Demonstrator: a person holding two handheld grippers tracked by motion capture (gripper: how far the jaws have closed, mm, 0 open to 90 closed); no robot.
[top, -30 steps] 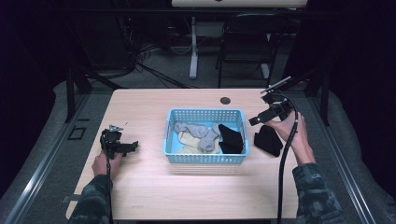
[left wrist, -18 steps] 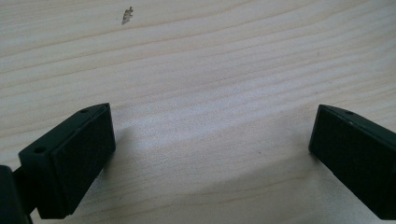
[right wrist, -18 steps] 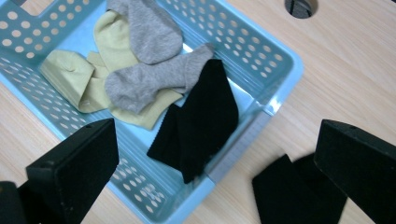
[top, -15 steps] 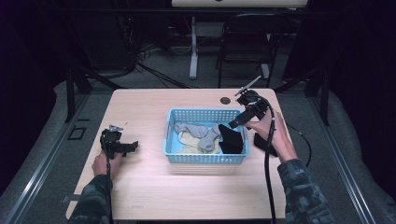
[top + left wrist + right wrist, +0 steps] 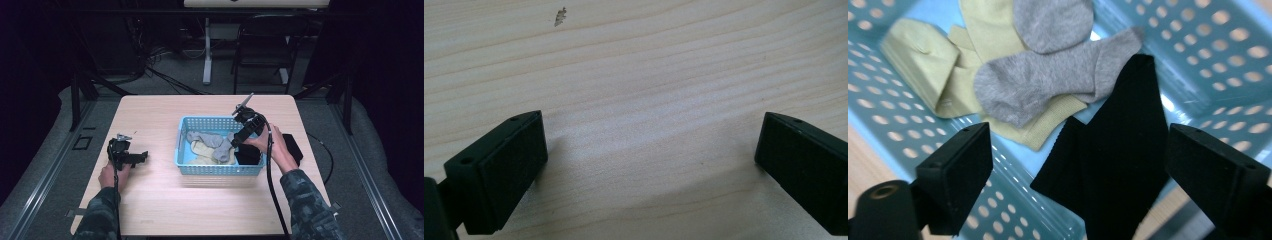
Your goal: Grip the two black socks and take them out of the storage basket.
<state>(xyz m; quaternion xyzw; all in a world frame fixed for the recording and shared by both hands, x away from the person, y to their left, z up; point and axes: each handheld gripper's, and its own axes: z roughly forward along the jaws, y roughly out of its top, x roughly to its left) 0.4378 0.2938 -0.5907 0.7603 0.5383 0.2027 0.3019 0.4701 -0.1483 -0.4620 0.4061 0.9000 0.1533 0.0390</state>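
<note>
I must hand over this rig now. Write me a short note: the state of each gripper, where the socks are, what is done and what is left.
Left gripper: open, with nothing between the jaws, resting on the table to the left of the basket.
Right gripper: open, jaws just been closing a little, poised over the black sock in the blue basket; the pads do not press on it yet.
Socks: grey socks and yellowish socks lie in the basket; one black piece already lies on the table to the right of the basket.
Left, probably: grip the black sock and lift it out, then the others.
</note>
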